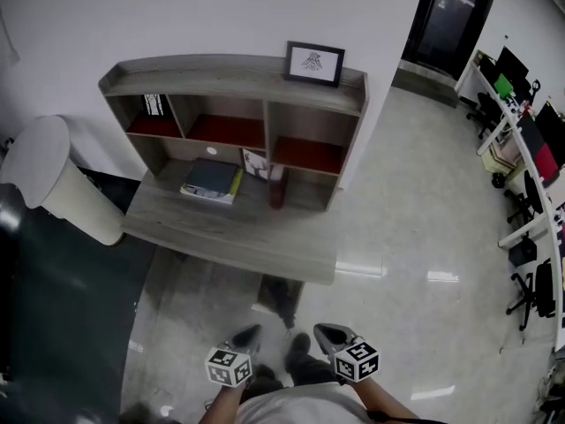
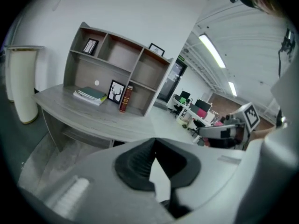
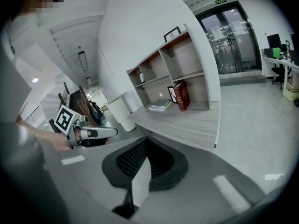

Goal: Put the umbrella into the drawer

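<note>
No umbrella shows in any view, and I cannot make out a drawer for certain. A grey desk point(image 1: 229, 237) with a shelf unit point(image 1: 238, 78) stands against the wall. A dark object point(image 1: 281, 297) lies on the floor under the desk's front edge; I cannot tell what it is. My left gripper point(image 1: 248, 334) and right gripper point(image 1: 327, 332) hang side by side low in the head view, well short of the desk. Both are shut with nothing between the pads, as the left gripper point(image 2: 155, 142) and right gripper point(image 3: 146, 141) show in their own views.
On the desk lie stacked books point(image 1: 212, 180), a dark red book point(image 1: 277, 188) and a small picture point(image 1: 254, 163). A framed picture point(image 1: 314, 63) tops the shelf unit. A white cylinder bin point(image 1: 53, 179) stands left of the desk. Office chairs and desks point(image 1: 530, 184) line the far right.
</note>
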A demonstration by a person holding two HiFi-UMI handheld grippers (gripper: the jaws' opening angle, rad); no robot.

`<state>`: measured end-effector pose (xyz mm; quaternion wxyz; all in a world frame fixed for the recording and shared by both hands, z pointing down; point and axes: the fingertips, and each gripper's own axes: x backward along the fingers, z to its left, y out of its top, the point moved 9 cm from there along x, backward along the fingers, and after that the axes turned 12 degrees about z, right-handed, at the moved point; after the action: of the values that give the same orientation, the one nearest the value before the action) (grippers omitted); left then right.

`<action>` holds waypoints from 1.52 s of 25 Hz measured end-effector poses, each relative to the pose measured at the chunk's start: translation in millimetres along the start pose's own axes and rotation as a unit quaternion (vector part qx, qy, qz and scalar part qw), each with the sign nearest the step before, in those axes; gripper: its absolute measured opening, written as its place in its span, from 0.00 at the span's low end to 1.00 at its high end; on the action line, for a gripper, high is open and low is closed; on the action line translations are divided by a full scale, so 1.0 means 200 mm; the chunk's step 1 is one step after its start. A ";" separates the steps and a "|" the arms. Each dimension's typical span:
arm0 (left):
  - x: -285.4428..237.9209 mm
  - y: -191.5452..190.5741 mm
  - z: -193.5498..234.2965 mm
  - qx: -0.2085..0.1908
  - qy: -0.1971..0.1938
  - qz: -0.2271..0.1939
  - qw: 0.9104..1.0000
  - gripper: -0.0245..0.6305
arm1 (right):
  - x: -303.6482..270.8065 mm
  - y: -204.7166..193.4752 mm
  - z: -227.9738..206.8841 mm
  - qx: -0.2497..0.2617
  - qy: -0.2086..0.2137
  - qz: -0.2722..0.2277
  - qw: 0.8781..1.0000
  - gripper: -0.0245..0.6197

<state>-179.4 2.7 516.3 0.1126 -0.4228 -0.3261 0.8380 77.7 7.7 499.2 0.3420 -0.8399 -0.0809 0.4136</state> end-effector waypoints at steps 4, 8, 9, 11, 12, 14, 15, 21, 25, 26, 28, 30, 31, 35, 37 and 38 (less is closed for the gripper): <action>0.17 -0.05 -0.01 -0.024 -0.013 -0.011 1.000 0.04 | 0.02 -0.06 0.20 -0.001 -0.012 -0.016 1.000 0.05; 0.35 -0.11 -0.04 -0.040 -0.022 -0.020 0.999 0.04 | 0.09 -0.10 0.37 -0.002 -0.025 -0.044 0.999 0.05; 0.39 -0.13 -0.04 -0.043 -0.023 -0.021 0.999 0.04 | 0.11 -0.12 0.41 -0.001 -0.030 -0.050 0.998 0.05; 0.46 -0.17 -0.04 -0.050 -0.024 -0.023 0.998 0.04 | 0.15 -0.16 0.46 0.003 -0.043 -0.060 0.997 0.05; 0.49 -0.20 -0.04 -0.054 -0.025 -0.023 0.998 0.04 | 0.17 -0.18 0.48 0.004 -0.049 -0.065 0.997 0.05; 0.54 -0.24 -0.05 -0.061 -0.030 -0.019 0.998 0.04 | 0.22 -0.22 0.52 0.004 -0.060 -0.073 0.996 0.05; 0.57 -0.26 -0.06 -0.063 -0.033 -0.017 0.997 0.04 | 0.25 -0.25 0.53 0.004 -0.063 -0.076 0.995 0.05; 0.68 -0.36 -0.12 -0.060 -0.034 -0.026 0.997 0.04 | 0.36 -0.39 0.59 -0.003 -0.071 -0.081 0.994 0.05; 0.72 -0.39 -0.19 -0.056 -0.028 -0.040 0.997 0.04 | 0.42 -0.44 0.59 0.002 -0.069 -0.080 0.994 0.05; 0.73 -0.39 -0.20 -0.055 -0.024 -0.044 0.997 0.04 | 0.43 -0.44 0.59 0.007 -0.066 -0.078 0.995 0.05; 0.73 -0.39 -0.23 -0.053 -0.015 -0.048 0.997 0.04 | 0.45 -0.44 0.59 0.020 -0.061 -0.074 0.995 0.05; 0.73 -0.39 -0.26 -0.051 -0.011 -0.050 0.997 0.04 | 0.49 -0.42 0.58 0.032 -0.057 -0.072 0.995 0.05; 0.73 -0.39 -0.28 -0.053 -0.010 -0.050 0.997 0.04 | 0.51 -0.42 0.58 0.037 -0.055 -0.072 0.995 0.05; 0.73 -0.39 -0.35 -0.064 -0.006 -0.054 0.996 0.04 | 0.55 -0.41 0.57 0.047 -0.048 -0.076 0.995 0.05; 0.72 -0.39 -0.38 -0.060 -0.004 -0.057 0.997 0.04 | 0.57 -0.40 0.56 0.049 -0.043 -0.077 0.995 0.05; 0.72 -0.40 -0.39 -0.057 -0.004 -0.059 0.997 0.04 | 0.58 -0.40 0.56 0.051 -0.041 -0.078 0.995 0.05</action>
<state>-214.0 165.8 442.4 0.1364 -0.4055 -0.3982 0.8114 80.1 174.3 428.8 0.4122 -0.7949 -0.1383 0.4232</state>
